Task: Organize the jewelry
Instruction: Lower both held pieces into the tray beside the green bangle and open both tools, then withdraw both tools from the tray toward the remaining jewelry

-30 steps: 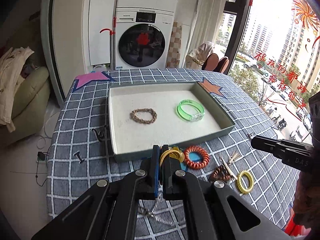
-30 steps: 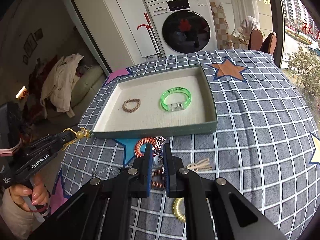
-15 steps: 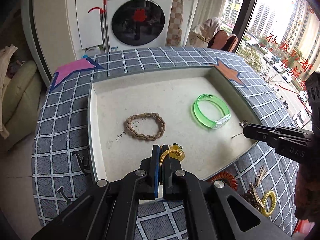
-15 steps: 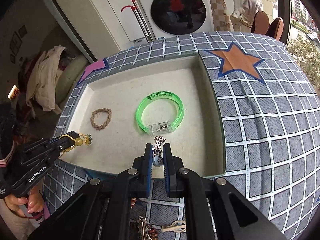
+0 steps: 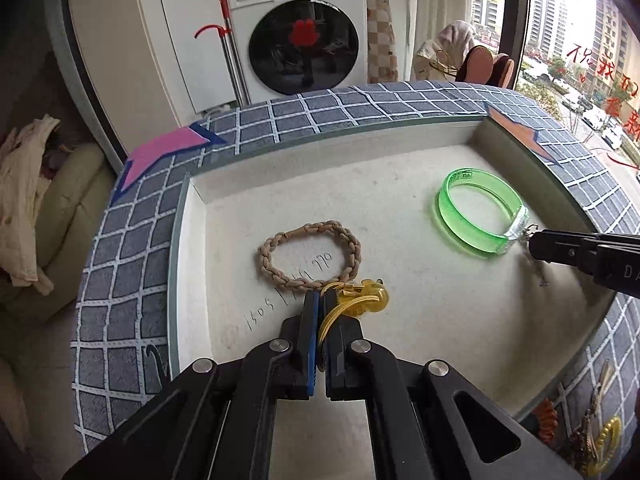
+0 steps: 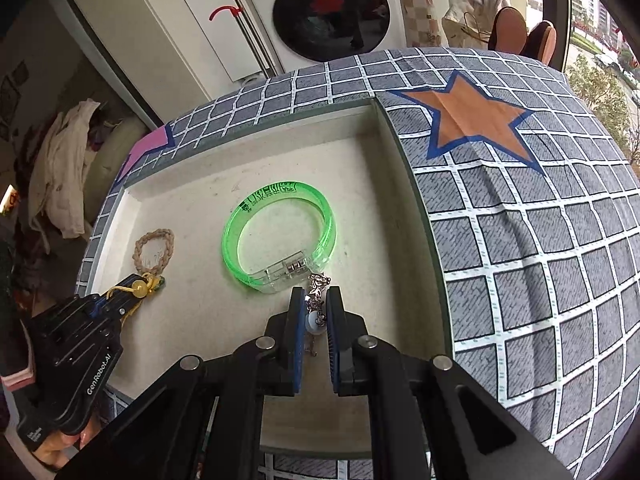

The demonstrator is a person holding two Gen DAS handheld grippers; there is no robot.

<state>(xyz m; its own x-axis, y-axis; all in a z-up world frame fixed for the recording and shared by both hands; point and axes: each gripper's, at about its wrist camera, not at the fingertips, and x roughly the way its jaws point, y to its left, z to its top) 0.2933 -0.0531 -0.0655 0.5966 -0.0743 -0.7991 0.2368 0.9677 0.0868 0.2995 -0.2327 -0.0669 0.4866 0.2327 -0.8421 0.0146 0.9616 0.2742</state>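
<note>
Two grippers hung over the tray (image 5: 182,240) at once, each clamped on its own piece. The left gripper (image 5: 319,300) was pinched shut on a yellow charm cord (image 5: 362,300), the golden bead poking out at about one o'clock from the fingertips, just beside the braided tan bracelet (image 5: 308,254) lying flat on the tray floor at twelve o'clock. In the right wrist view that same bracelet (image 6: 154,250) sat at ten o'clock, with the left gripper (image 6: 134,286) right below it.

The right gripper (image 6: 314,300) was closed on a small silver chain piece (image 6: 316,296), a pale bead caught between the blue pads, the links dangling out at twelve o'clock and touching or nearly touching the clear clasp of the green bangle (image 6: 278,236). From the left wrist camera, the right gripper (image 5: 534,246) came in at three o'clock, right against the green bangle (image 5: 478,210).

The checked tablecloth (image 6: 520,240) carried an orange star (image 6: 474,120) at two o'clock beyond the tray wall (image 6: 416,216). More jewelry (image 5: 600,440) lay outside the tray at five o'clock.
</note>
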